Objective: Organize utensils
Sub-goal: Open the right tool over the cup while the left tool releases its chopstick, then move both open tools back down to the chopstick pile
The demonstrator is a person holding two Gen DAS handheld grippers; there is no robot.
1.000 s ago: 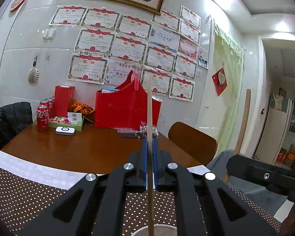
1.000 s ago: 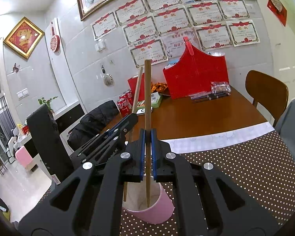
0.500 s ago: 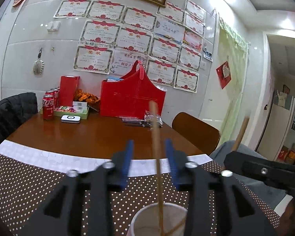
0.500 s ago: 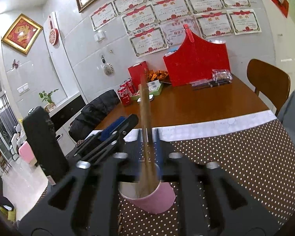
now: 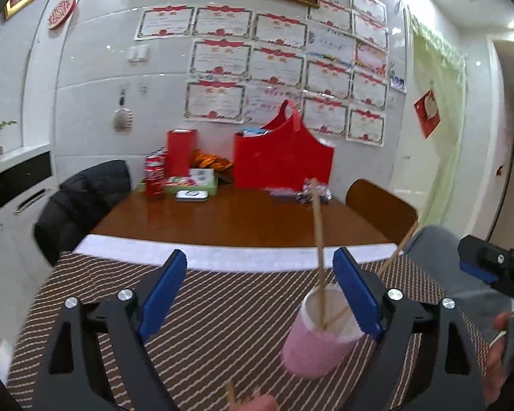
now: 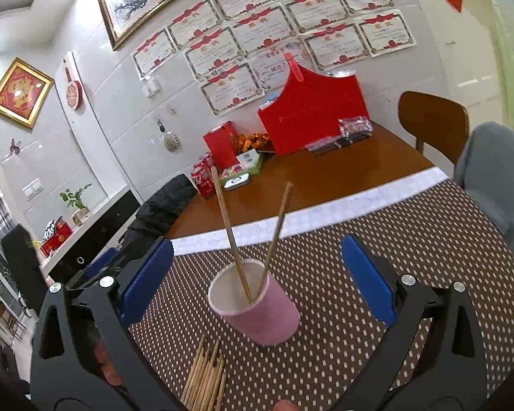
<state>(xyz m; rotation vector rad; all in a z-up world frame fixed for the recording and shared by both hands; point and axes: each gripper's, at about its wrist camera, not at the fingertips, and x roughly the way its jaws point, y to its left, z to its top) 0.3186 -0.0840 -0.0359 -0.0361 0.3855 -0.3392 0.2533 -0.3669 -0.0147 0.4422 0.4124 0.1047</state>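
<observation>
A pink cup (image 6: 264, 311) stands on the dotted brown tablecloth (image 6: 359, 260) and holds two wooden chopsticks (image 6: 233, 236) that lean apart. It also shows in the left wrist view (image 5: 317, 346), by the right finger. A bundle of several chopsticks (image 6: 205, 376) lies on the cloth just in front of the cup. My right gripper (image 6: 257, 277) is open and empty, its blue pads wide on either side of the cup. My left gripper (image 5: 260, 294) is open and empty, to the left of the cup.
The far wooden table (image 5: 229, 219) carries a red bag (image 5: 284, 161), a red box (image 5: 180, 152), cola cans (image 5: 154, 179) and snack packs. A chair with a black jacket (image 5: 82, 202) stands left, a wooden chair (image 5: 380, 205) right.
Both grippers opened and let go of their chopsticks, which now stand in the cup. Both grippers pulled back, the left one shifting left of the cup.
</observation>
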